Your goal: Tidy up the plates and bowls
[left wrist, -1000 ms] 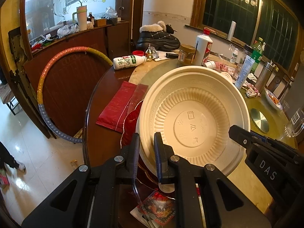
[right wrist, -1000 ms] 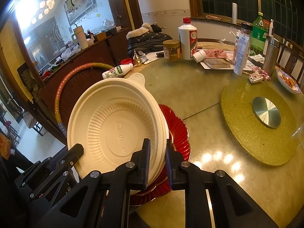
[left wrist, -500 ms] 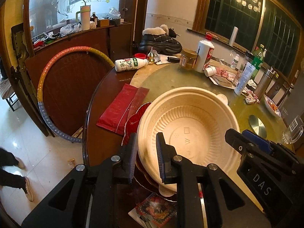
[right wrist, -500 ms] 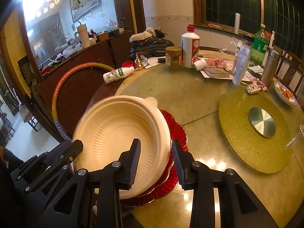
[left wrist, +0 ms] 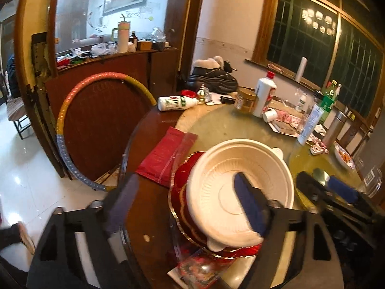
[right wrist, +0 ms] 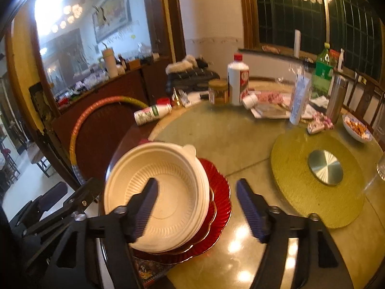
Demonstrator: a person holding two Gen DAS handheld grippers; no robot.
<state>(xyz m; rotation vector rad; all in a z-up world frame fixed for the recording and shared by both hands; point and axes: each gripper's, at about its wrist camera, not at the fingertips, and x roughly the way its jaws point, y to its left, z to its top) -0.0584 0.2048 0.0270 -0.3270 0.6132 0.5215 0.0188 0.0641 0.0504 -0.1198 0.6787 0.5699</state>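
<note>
Left wrist view: cream disposable bowl point(left wrist: 240, 187) sitting mouth-up on a stack of red plates point(left wrist: 182, 192) near the edge of the round table point(left wrist: 216, 125); nothing visible inside the bowl. Under the stack's near side, a colourful printed card or packet point(left wrist: 199, 268). Beside the stack, a flat red packet point(left wrist: 166, 154) on the dark wood rim. Farther back: a white bottle lying on its side point(left wrist: 175, 102), a capped jar point(left wrist: 245, 100), a tall white bottle with red cap point(left wrist: 264, 94), upright. Far right, a shallow dish holding orange food point(left wrist: 344, 155). Left gripper point(left wrist: 185, 200) held low over the table edge, jaws spread wide, gripping nothing; one finger left of the stack, the other in front of the bowl's interior; contact with the bowl cannot be told.

Right wrist view: same cream bowl point(right wrist: 158, 192) nested on the red plates point(right wrist: 219, 207), empty, tab handle toward the far side. To the right, a yellow-green round mat point(right wrist: 300, 192) with a metal disc point(right wrist: 324, 166) at its centre. Dish of orange food point(right wrist: 356, 127) near the far right edge; green bottle point(right wrist: 322, 72) and steel flask point(right wrist: 336, 98) standing behind. Right gripper point(right wrist: 196, 207) jaws wide apart, holding nothing; left finger over the bowl, right finger over the bare tabletop just past the plates. Left gripper's body point(right wrist: 60, 204) visible at lower left, beside the stack.
</note>
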